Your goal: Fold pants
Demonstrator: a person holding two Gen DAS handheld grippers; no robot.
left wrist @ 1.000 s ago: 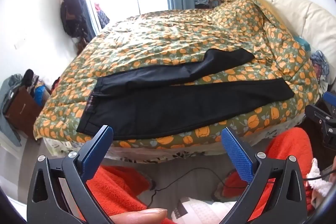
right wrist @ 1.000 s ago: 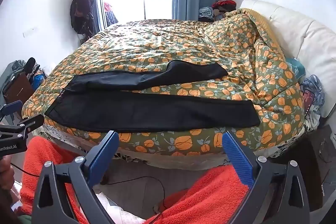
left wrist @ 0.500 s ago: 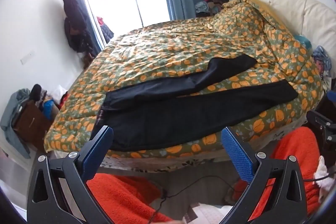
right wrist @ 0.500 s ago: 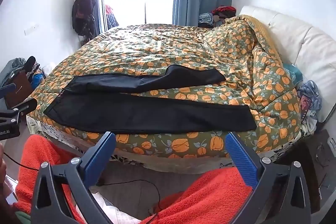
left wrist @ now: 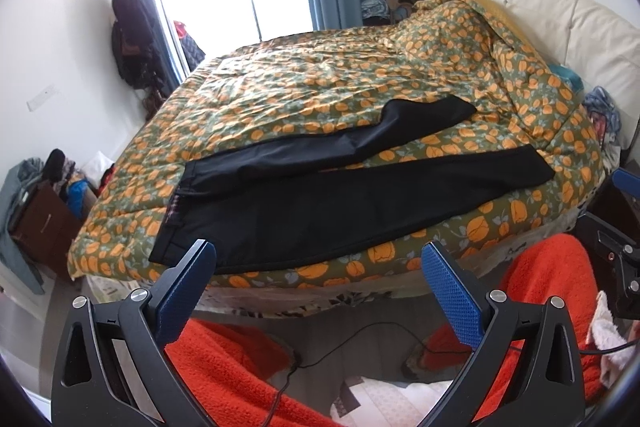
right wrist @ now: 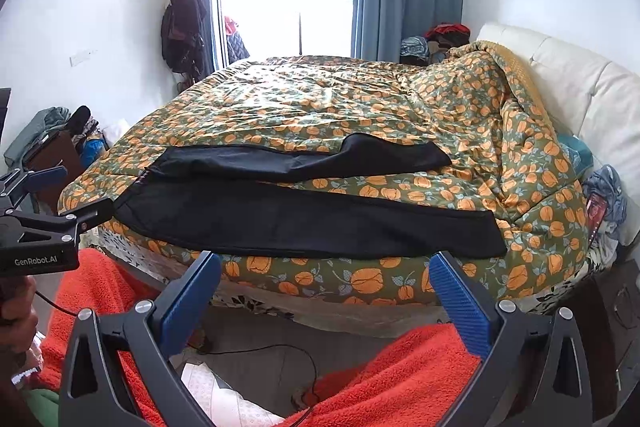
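Observation:
Black pants [left wrist: 320, 199] [right wrist: 304, 215] lie flat on the near part of the bed, waistband to the left, legs running right. The far leg [left wrist: 400, 123] angles away from the near one, leaving a gap of quilt between them. My left gripper [left wrist: 316, 251] is open, held off the bed's near edge, apart from the pants. My right gripper [right wrist: 324, 259] is open too, back from the bed's edge with nothing between its fingers. The left gripper also shows at the left edge of the right wrist view as a black tool [right wrist: 44, 227].
A green quilt with orange fruit [left wrist: 320, 83] covers the bed, bunched toward the cream headboard [left wrist: 580, 23] at right. Red fleece-clad legs [right wrist: 400, 379] and a cable on the floor [left wrist: 320, 351] lie below. Clutter and a brown box [left wrist: 40, 215] stand at left.
Both grippers have risen and pulled back a little from the bed, so the views tilt up and show more of the window and walls. The pants have not moved.

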